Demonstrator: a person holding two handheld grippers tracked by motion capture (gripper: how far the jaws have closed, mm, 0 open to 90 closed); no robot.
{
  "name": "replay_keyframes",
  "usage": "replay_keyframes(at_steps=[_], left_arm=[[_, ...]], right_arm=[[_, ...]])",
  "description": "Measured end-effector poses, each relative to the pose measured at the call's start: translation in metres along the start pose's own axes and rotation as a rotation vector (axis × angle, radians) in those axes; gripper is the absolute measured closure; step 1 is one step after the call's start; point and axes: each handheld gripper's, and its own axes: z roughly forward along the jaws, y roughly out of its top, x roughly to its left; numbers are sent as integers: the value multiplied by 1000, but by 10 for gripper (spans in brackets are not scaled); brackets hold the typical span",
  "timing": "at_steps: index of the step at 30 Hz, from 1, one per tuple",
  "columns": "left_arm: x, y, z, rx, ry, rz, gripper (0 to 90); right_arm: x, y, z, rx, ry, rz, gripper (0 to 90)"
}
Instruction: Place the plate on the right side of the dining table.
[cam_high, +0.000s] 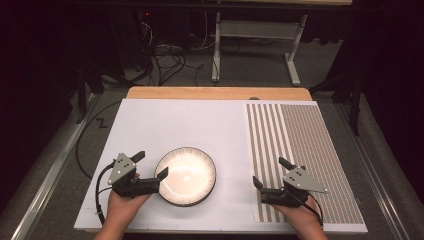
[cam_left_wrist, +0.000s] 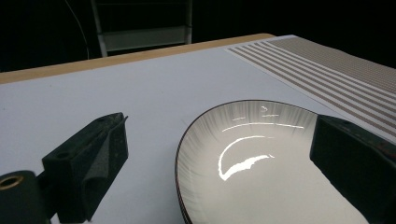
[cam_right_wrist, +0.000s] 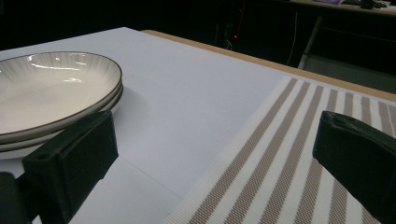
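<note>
Left gripper (cam_high: 149, 165) sits spread wide at the left rim of the stacked plates (cam_high: 186, 176), one jaw over the top plate, the other out on the white board (cam_high: 200, 120); nothing pinched. Right gripper (cam_high: 270, 172) is spread too, empty, hovering over the striped mat (cam_high: 305, 145), well apart from the plates. No readable writing.

High view overhead, facing forward-down; both gripper views low, close, sharing the plates (cam_right_wrist: 51, 88).
</note>
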Motion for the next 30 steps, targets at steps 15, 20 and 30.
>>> replay_keyframes(at_steps=[15,20,30], left_arm=[[-2,0,-4,-43,1,24,28],[-2,0,-4,-42,-9,17,24],[0,-3,-2,-45,-10,0,24]], right_arm=[[22,24,27,20,83,-27,13],[30,35,38,14,107,-18,27],[45,48,60,33,127,-33,32]])
